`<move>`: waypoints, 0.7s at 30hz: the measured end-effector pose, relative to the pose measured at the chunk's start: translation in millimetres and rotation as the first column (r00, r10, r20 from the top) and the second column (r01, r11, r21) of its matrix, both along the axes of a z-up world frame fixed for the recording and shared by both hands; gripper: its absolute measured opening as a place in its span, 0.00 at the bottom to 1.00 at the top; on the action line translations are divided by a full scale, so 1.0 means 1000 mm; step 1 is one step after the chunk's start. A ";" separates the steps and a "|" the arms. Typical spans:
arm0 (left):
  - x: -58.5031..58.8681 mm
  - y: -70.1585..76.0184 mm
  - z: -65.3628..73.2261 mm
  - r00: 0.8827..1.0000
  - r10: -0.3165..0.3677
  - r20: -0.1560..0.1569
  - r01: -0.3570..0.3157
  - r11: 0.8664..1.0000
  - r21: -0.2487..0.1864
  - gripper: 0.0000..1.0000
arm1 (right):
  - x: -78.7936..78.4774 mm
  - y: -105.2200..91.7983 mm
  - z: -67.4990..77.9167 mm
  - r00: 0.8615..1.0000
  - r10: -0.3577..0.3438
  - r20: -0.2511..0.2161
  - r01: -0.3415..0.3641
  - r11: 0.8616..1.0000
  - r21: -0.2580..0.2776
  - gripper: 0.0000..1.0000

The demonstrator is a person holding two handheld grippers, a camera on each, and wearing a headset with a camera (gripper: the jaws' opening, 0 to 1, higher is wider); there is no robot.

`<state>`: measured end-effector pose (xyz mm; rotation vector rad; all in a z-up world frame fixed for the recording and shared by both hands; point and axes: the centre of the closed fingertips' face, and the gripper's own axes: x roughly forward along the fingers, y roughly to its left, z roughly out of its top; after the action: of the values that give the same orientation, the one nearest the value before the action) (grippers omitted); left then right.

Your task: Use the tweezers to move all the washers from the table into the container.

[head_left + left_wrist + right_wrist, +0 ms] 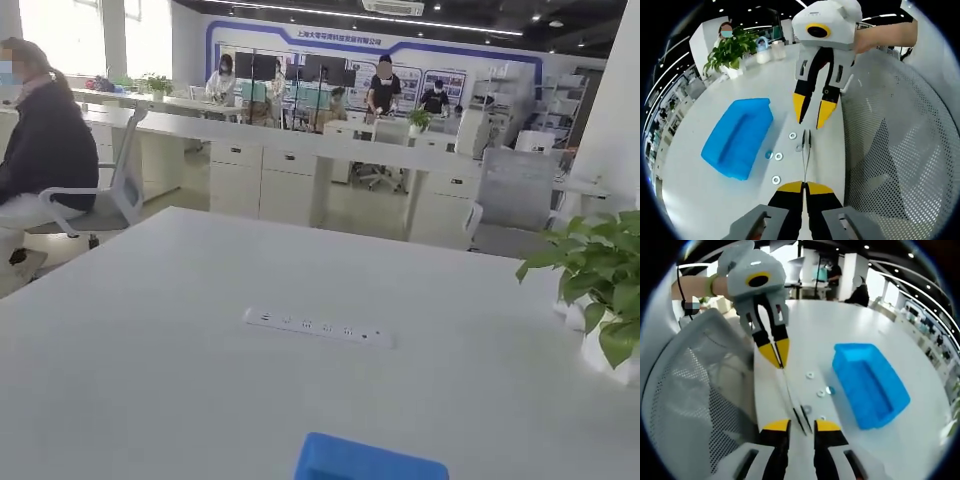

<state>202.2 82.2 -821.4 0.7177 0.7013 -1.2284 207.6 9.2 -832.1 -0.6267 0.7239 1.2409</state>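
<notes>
The metal tweezers (805,152) lie along the table's near edge, with my left gripper (804,187) shut on their handle end. In the right gripper view the left gripper (776,354) comes in from above, and the tweezers (792,400) run down from it toward my right gripper (801,426). The right gripper (812,114) is open and faces the tweezers' tips with nothing gripped. Several small washers (778,156) (810,374) lie on the white table beside the tweezers. The blue container (740,137) (870,385) (368,460) stands just past them.
A white mesh chair back (890,150) (695,380) is close beside the table's edge. A potted plant (600,270) (730,52) stands on the table, and a white power strip (318,326) lies at its middle. People work at desks farther back.
</notes>
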 end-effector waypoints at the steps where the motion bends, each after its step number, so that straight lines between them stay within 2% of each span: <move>1: -0.001 -0.003 0.008 1.000 -0.010 0.010 0.010 1.000 -0.012 0.00 | -0.001 0.001 0.000 1.000 0.007 0.001 -0.007 1.000 0.001 0.16; 4: -0.003 -0.010 0.025 0.999 -0.030 0.046 0.031 0.999 -0.028 0.00 | -0.005 0.006 0.000 0.999 0.033 0.004 -0.033 0.999 0.005 0.17; 10: -0.019 -0.026 0.048 0.995 -0.068 0.074 0.073 0.995 -0.064 0.00 | -0.012 0.021 -0.002 0.997 0.082 0.008 -0.082 0.996 0.021 0.18; 14: -0.025 -0.033 0.056 0.993 -0.080 0.089 0.087 0.994 -0.073 0.00 | -0.017 0.028 -0.007 0.993 0.121 0.003 -0.121 0.992 0.019 0.16; 16: -0.027 -0.036 0.059 0.993 -0.081 0.091 0.089 0.993 -0.082 0.00 | -0.018 0.029 -0.007 0.991 0.131 0.006 -0.132 0.991 0.023 0.10; 20: -0.026 -0.037 0.062 0.991 -0.084 0.108 0.091 0.993 -0.071 0.00 | -0.014 0.032 -0.005 0.994 0.105 -0.009 -0.104 0.994 0.042 0.09; 21: -0.026 -0.037 0.063 0.989 -0.087 0.119 0.095 0.993 -0.063 0.00 | -0.011 0.033 -0.004 0.996 0.094 -0.001 -0.094 0.994 0.051 0.09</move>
<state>176.2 45.3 -758.6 0.7644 0.5332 -1.2774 196.7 42.6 -836.2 -0.6228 0.6705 1.3430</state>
